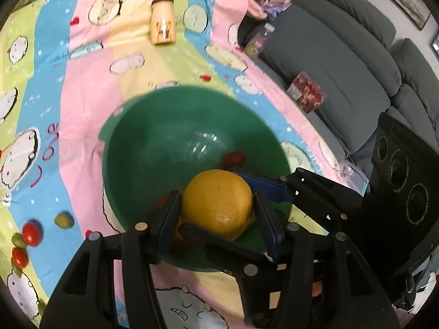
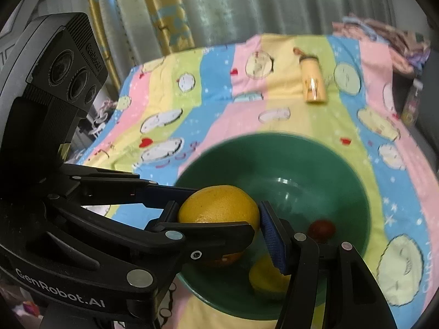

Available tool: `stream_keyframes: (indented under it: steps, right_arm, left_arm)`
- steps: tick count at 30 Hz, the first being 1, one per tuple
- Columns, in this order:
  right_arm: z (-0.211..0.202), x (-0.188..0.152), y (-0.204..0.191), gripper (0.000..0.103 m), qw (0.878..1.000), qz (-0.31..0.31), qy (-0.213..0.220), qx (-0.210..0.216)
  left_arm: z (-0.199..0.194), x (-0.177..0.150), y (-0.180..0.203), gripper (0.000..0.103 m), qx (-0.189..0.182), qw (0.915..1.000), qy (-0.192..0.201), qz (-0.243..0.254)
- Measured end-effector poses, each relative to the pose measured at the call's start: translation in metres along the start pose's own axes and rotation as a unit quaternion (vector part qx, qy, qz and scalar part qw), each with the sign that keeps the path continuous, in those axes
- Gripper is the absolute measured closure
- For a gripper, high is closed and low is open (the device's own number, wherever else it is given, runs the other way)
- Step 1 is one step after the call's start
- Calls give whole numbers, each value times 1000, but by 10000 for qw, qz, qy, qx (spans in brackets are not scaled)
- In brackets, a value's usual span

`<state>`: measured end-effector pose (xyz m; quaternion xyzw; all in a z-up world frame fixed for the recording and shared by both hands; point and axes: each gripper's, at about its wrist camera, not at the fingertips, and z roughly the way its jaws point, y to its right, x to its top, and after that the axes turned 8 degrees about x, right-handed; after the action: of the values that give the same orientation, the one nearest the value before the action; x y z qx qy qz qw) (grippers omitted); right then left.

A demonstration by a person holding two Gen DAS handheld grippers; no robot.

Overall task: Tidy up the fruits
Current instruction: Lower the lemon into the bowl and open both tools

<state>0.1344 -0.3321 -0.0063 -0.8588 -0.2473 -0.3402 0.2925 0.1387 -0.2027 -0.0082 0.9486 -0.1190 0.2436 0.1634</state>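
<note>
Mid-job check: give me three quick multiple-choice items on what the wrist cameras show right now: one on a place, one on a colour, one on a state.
1. Where is the cream bottle?
A. inside the bowl
B. lying on the striped cloth beyond the bowl
C. between a gripper's fingers

2. What colour is the bowl?
A. green
B. white
C. red

3. What is the state of the large yellow citrus fruit?
A. loose on the cloth
B. resting on the bowl's bottom
C. gripped over the bowl by both the left gripper and the right gripper

Key: 1 B, the bottle lies on its side far behind the bowl. 2 A, its whole inner wall is green. 3 C, the pads of both grippers press its sides.
</note>
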Motion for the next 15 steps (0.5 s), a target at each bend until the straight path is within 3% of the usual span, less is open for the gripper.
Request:
stream_keyframes:
  steps: [7,10,15]
  right_arm:
    - [3,-9,2,41,9998,133,-110,37]
    - [2,-10,5,38,9996,247,-88,-44]
    - [-13,-11,14,33,9986,473,99,-199]
  left_arm:
    - [2,-1,0,46,-61,9999,-79,-42]
    - [3,-1,-5,31,-44,9998,-34,-178]
    - [-20,2,-22,25,-131,9986,251,-445]
